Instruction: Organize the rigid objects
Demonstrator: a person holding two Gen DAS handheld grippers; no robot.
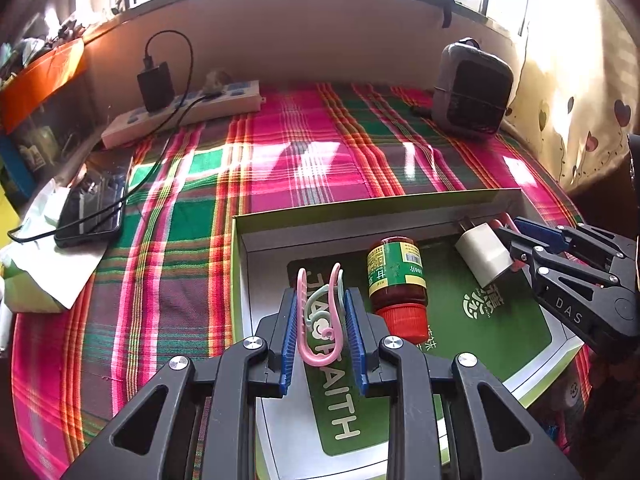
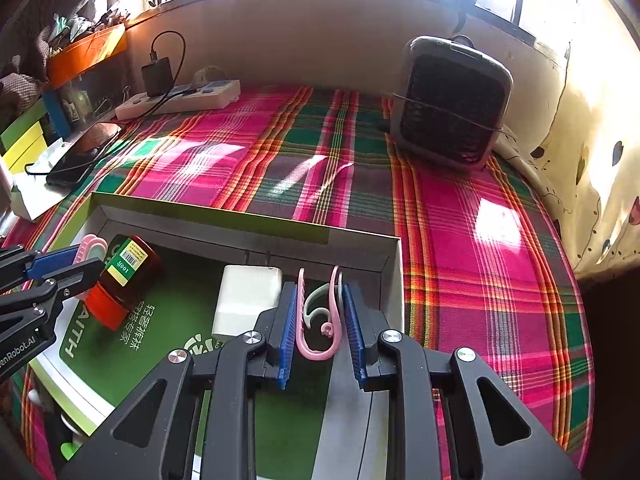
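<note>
My left gripper [image 1: 320, 300] is shut on a pink and mint plastic hook [image 1: 301, 312], held upright over the near left part of an open green-rimmed box [image 1: 360, 208]. My right gripper [image 2: 320, 300] is shut on a second pink and mint hook [image 2: 316, 354] over the box's right end [image 2: 360, 240]. In the box lie a brown bottle [image 1: 396, 276] with a red cap and a white charger plug [image 1: 482, 256]. The right gripper [image 1: 516, 236] shows beside the plug in the left wrist view. The left gripper [image 2: 80, 260] shows beside the bottle [image 2: 128, 272] in the right wrist view.
The box rests on a pink and green plaid cloth [image 1: 280, 168]. A grey desk fan [image 2: 452, 100] stands at the back right. A white power strip [image 1: 180, 112] with a black adapter and a phone [image 1: 92, 208] on its cable lie at the left.
</note>
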